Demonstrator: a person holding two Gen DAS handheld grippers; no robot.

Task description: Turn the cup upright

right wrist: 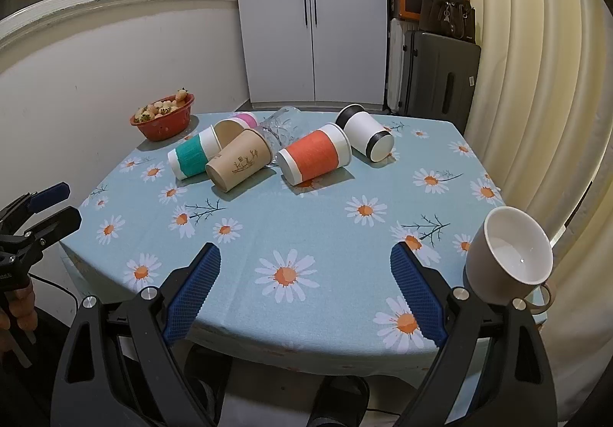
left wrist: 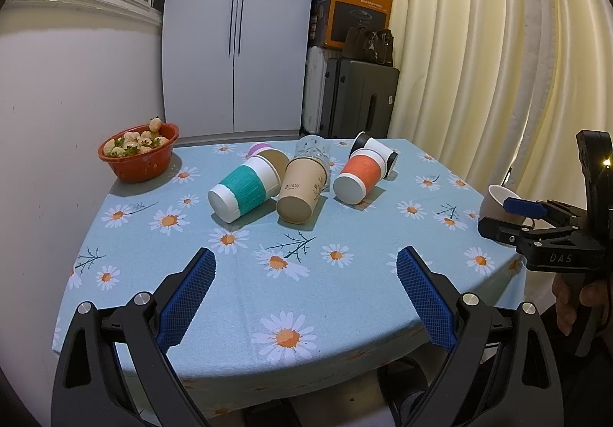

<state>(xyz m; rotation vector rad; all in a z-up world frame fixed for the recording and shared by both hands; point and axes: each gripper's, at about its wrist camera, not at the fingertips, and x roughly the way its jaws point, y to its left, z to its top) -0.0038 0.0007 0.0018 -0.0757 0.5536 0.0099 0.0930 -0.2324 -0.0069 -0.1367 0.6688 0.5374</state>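
Even indoor light w/ glare on fridge (left wrist: 237,25) — soft shadows, sharp focus, heavy fisheye warp + dark corners.

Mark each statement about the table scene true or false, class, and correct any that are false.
1. The orange-banded cup lies on its side. True.
2. The red bowl holds fruit. True.
3. The right claw is clamped on the white mug. False: it is open and empty, with the mug beside its right finger.
4. The tan paper cup stands upright. False: it lies on its side, between the teal-banded cup and the orange-banded one.
5. The left claw is open over the tablecloth. True.
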